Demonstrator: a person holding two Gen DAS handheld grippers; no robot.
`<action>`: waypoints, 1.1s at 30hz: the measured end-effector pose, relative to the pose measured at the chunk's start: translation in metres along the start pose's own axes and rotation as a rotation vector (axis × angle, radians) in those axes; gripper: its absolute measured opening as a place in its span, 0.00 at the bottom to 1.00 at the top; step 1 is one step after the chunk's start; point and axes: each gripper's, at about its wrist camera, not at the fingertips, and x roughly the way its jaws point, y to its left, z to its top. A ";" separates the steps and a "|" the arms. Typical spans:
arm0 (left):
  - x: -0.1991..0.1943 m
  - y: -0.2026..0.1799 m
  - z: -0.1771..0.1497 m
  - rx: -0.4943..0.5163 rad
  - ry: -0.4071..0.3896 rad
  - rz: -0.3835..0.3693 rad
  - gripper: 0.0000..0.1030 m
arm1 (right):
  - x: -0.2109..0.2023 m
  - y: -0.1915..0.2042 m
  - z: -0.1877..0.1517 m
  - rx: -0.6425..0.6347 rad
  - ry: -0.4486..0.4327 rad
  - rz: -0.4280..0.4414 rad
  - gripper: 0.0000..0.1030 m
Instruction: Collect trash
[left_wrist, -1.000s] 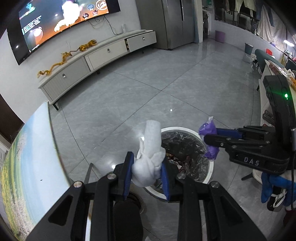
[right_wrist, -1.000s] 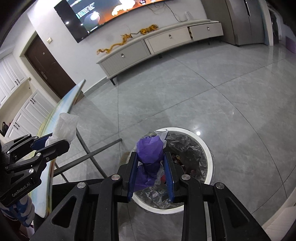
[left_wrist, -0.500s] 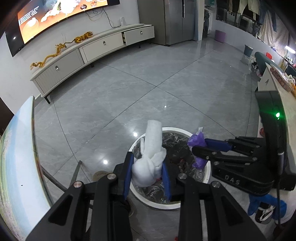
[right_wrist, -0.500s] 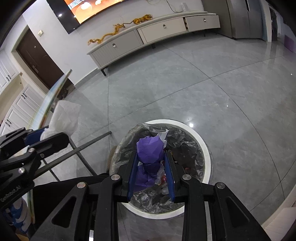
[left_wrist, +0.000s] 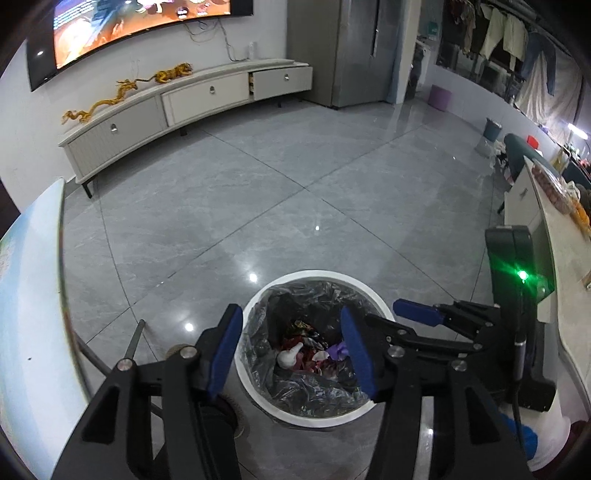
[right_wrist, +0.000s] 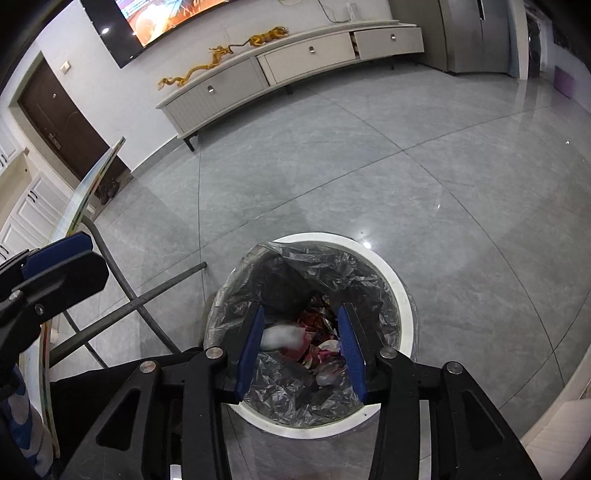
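Note:
A white round trash bin (left_wrist: 258, 299) with a black liner stands on the grey floor, right below both grippers; it also shows in the right wrist view (right_wrist: 399, 288). My left gripper (left_wrist: 291, 350) is open and empty over the bin. My right gripper (right_wrist: 301, 345) is open and empty over the bin too. A white crumpled tissue (left_wrist: 289, 356) lies inside on the other trash, and shows blurred in the right wrist view (right_wrist: 279, 336). A purple wad (left_wrist: 338, 350) lies beside it in the bin.
A glass table edge (left_wrist: 33, 258) with metal legs (right_wrist: 147, 295) stands to the left of the bin. A low TV cabinet (left_wrist: 184, 107) runs along the far wall. A white counter (left_wrist: 554, 266) stands at the right.
Both grippers opened over the bin. The white tissue dropped from the left gripper and the purple wad from the right gripper; both now lie inside the bin.

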 end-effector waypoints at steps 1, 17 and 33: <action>-0.003 0.002 0.000 -0.010 -0.008 0.008 0.52 | -0.002 0.003 0.000 -0.005 -0.006 -0.004 0.40; -0.108 0.053 -0.039 -0.154 -0.231 0.267 0.55 | -0.059 0.102 -0.009 -0.170 -0.160 -0.007 0.62; -0.178 0.100 -0.089 -0.308 -0.320 0.382 0.75 | -0.103 0.174 -0.034 -0.250 -0.275 -0.039 0.92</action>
